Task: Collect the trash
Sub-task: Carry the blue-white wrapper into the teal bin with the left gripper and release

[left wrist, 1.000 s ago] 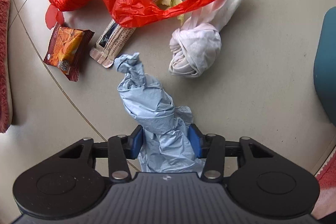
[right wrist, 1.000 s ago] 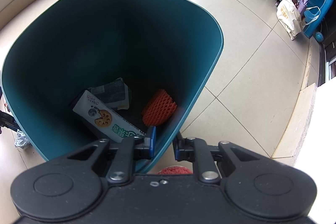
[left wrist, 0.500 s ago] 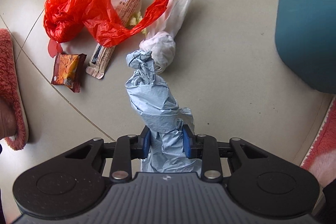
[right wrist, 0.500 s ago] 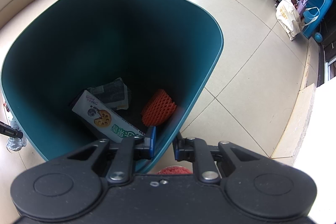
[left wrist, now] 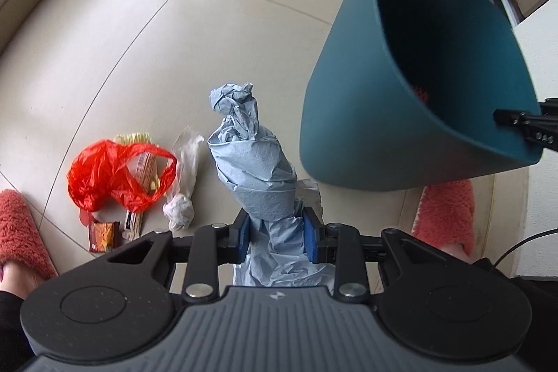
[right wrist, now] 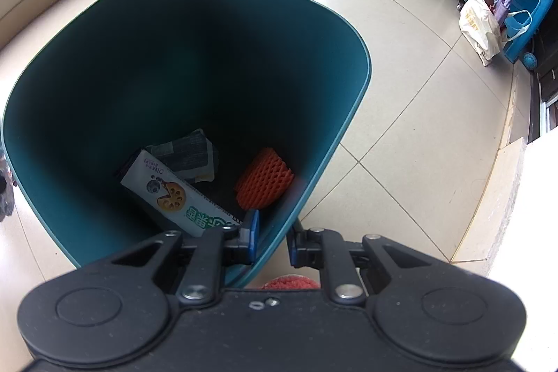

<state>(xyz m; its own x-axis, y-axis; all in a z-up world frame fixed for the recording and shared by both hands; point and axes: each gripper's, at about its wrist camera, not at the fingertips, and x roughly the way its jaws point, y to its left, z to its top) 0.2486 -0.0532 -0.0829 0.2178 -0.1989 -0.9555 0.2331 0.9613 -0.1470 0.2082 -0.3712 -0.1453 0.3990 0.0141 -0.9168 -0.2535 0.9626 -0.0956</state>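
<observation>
The left gripper clamps a crumpled blue paper wad above the floor, beside the teal bin, whose mouth gapes wide. The right gripper pinches the bin's rim.

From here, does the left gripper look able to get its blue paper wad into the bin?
Probably yes: the left gripper holds the blue paper wad beside the tilted bin, its mouth open toward it, nothing between.
</observation>
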